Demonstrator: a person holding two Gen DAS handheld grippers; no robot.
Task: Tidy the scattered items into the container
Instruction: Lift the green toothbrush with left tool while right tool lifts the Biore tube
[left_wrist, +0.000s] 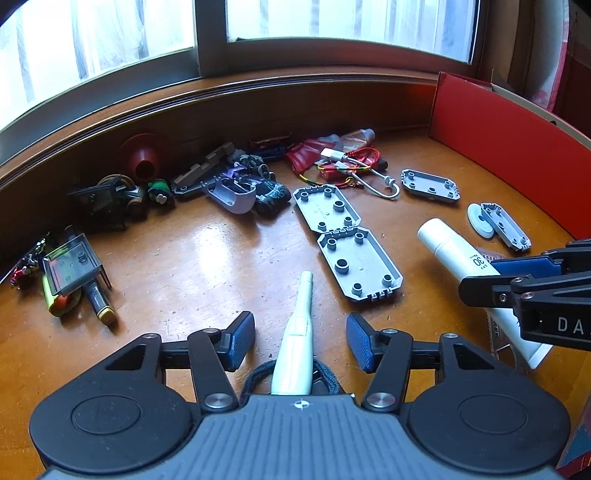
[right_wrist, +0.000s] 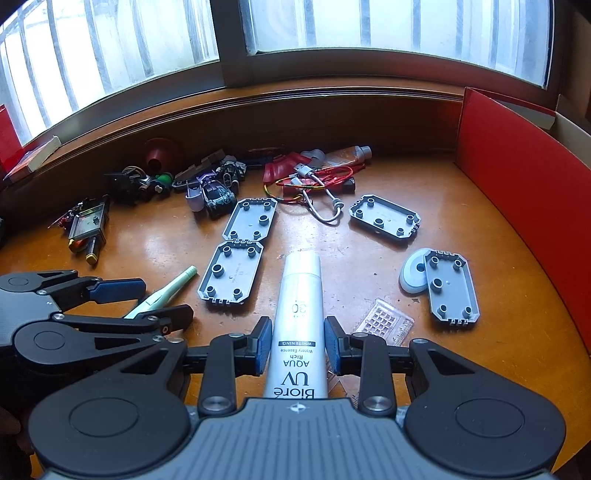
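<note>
White sunscreen tube (right_wrist: 300, 317) sits between the open right gripper (right_wrist: 297, 345), which must close, then carry it right into the red box (right_wrist: 524, 192); left gripper (left_wrist: 300, 341) straddles a pale applicator (left_wrist: 299, 332), open.

Warm browns, greys and one red wall

Glossy orange-brown table (right_wrist: 155, 236); red box (right_wrist: 517, 192) at right; grey studded plates (right_wrist: 231, 275); white tube (right_wrist: 301, 314) with black lettering; pale mint pen (left_wrist: 297, 332); blue ribbed pads (right_wrist: 264, 345).

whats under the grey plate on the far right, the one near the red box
A pale round disc lies partly under the grey rectangular studded plastic plate, whose left edge rests on it. The disc's right part is covered, so anything else beneath cannot be seen.
</note>
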